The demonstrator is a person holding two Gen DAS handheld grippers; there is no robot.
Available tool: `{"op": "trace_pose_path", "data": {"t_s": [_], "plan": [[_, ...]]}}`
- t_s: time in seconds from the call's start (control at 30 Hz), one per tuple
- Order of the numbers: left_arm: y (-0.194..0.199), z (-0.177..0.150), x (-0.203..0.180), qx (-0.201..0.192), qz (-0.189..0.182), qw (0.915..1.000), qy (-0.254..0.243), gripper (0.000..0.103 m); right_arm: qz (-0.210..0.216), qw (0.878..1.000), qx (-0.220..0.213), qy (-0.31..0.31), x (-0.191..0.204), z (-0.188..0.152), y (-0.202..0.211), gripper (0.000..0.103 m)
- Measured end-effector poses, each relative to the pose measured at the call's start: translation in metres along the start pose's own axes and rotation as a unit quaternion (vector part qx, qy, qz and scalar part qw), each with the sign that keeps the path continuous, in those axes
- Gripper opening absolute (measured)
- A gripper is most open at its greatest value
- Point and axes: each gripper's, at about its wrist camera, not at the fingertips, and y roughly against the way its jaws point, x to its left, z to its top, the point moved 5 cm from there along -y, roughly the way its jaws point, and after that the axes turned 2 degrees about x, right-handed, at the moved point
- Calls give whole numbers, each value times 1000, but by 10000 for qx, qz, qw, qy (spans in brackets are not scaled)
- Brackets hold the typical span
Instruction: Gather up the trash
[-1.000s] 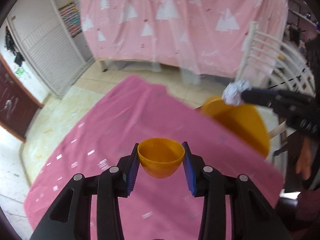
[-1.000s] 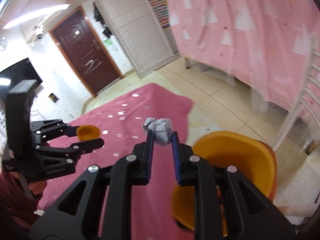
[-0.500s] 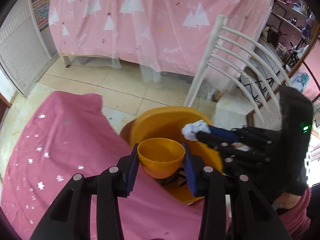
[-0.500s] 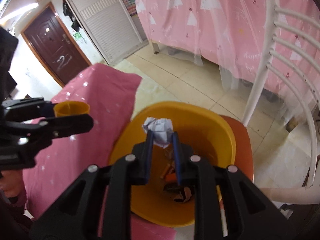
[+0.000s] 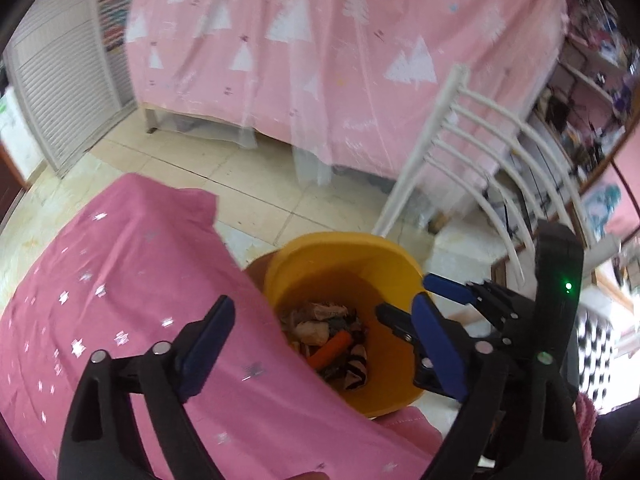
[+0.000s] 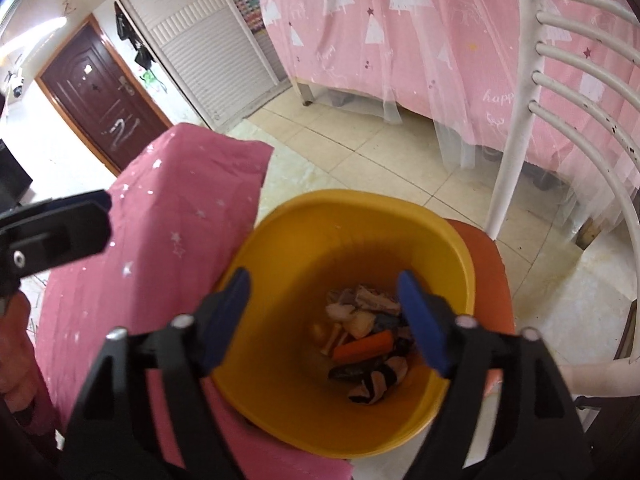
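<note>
A yellow bin (image 5: pixel 340 240) (image 6: pixel 360 198) stands beside the pink-clothed table (image 5: pixel 120 280) (image 6: pixel 180 220). A trash pile (image 5: pixel 328 336) (image 6: pixel 368 336) lies at its bottom, with an orange stick (image 6: pixel 364 346) and striped scraps among it. My left gripper (image 5: pixel 324 308) hangs over the bin's left rim, jaws opening, nothing between them. My right gripper (image 6: pixel 322 284) hangs over the bin's mouth, jaws also opening and empty. In the left wrist view its fingers (image 5: pixel 448 286) reach in from the right. I cannot pick out the small orange cup or the paper ball.
The bin rests on an orange seat (image 6: pixel 492 272). A white slatted chair back (image 5: pixel 480 140) (image 6: pixel 560 80) rises behind it to the right. A pink curtain (image 5: pixel 320 60) hangs beyond tiled floor (image 5: pixel 260 192). A dark door (image 6: pixel 100 100) is far left.
Both grippers opened wide over the bin. The small orange cup is gone from the left jaws and the crumpled paper from the right jaws. The right gripper has sunk closer to the bin.
</note>
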Motion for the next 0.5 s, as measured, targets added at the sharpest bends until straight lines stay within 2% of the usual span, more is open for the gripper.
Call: {"op": "trace_pose_path", "data": {"t_s": [0.03,0.1,0.17,0.33,0.5], "plan": [[5,-2,6,-77,26,9999,81,88,26,10000,-65,21,5,1,3,91],[20,-9,22,-337,121,9989,315,92,36,9998,-143,103,15,3,8,97],[34,-19,37,-516,157,9974,488,95,-16,9991,-260,343,31,5,15,97],[64,-47,68,-895,439,9918,805,95,-119,9956,-579,726,66,7,34,97],[98,-84,97,-1303,873,9826,994,95,37,9922,-819,936,108,6,47,97]]}}
